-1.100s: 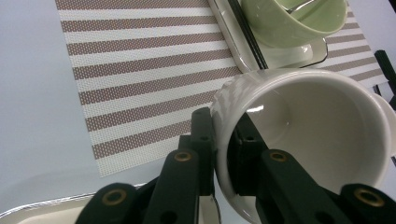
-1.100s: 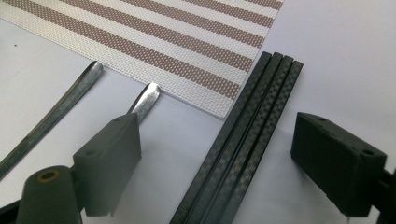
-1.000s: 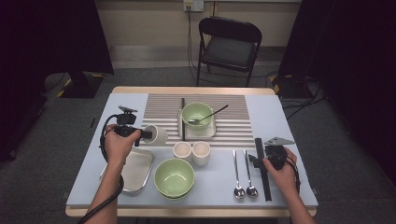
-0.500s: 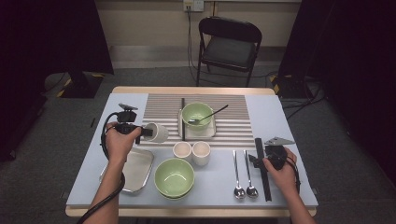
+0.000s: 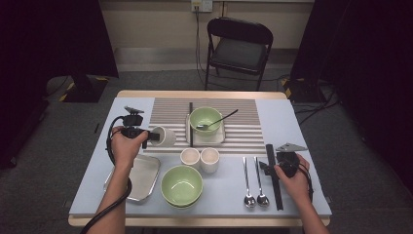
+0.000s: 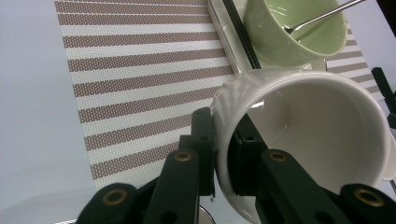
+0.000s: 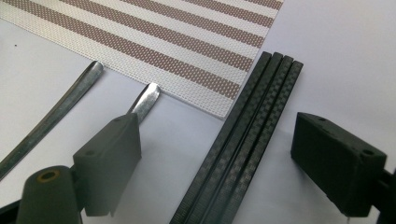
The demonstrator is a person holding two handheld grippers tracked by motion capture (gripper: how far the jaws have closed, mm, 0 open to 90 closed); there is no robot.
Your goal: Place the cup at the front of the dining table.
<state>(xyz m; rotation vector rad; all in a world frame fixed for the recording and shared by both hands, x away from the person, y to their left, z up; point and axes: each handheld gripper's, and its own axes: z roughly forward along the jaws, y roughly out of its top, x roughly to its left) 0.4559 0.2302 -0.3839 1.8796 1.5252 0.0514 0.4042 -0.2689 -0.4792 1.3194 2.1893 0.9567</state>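
Pale blue table (image 5: 302,131): left gripper (image 5: 155,137) fingers clamp the white cup (image 5: 165,136); right gripper (image 5: 267,165) fingers gape.

The mug's (image 6: 308,140) right and lower sides are cut off by the left gripper view's edge.

Table (image 5: 297,131) with a pale blue top, laid with tableware

A striped placemat (image 5: 243,124) lies toward 12 o'clock. At 9 o'clock sits a metal tray (image 5: 141,178), with a green bowl (image 5: 181,185) at 6 o'clock and two small cups (image 5: 200,158) at the centre. Two spoons (image 5: 254,180) and black chopsticks (image 5: 272,178) lie toward 4 o'clock, near each other.
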